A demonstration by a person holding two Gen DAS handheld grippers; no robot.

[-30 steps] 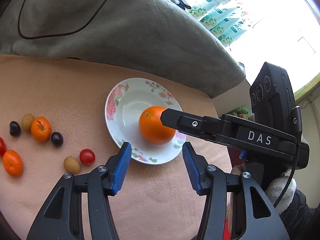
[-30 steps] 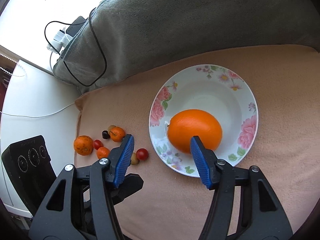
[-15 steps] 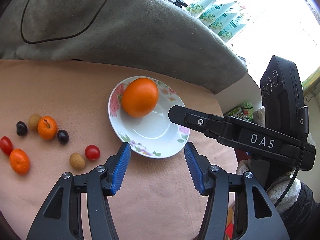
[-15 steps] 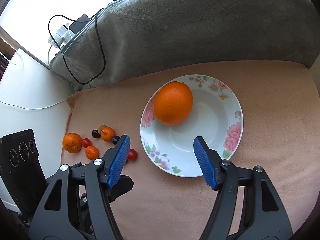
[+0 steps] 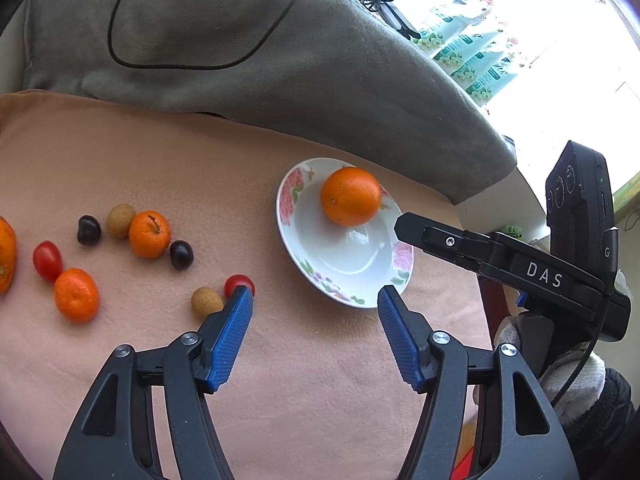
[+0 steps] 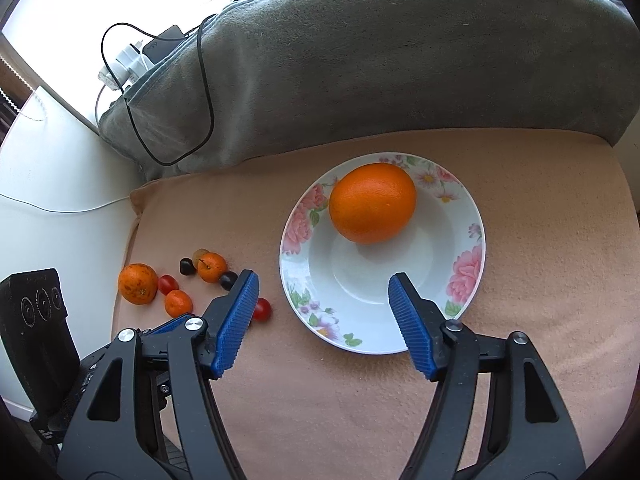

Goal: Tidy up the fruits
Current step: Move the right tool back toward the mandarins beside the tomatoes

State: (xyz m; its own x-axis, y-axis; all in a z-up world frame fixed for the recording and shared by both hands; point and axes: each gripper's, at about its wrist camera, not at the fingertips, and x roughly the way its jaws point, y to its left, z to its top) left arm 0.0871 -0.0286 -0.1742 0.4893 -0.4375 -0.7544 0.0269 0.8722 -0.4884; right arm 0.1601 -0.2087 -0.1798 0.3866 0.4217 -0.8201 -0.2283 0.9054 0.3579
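Peach cloth (image 6: 520, 208) covers the table. Both grippers have just widened: the right gripper (image 6: 322, 306) let go, and the orange (image 6: 372, 202) has rolled to the plate's (image 6: 468, 264) far rim. Left gripper (image 5: 316, 320), empty, faces the small fruits (image 5: 148, 234), perhaps next; bare cloth lies between.

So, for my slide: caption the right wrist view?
Open right tool above floral white plate holding large orange.

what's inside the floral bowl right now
One large orange sits inside the floral bowl, against its far side; the rest of the white well is bare. The bowl surface under the orange is hidden. All small fruit lies outside on the cloth.
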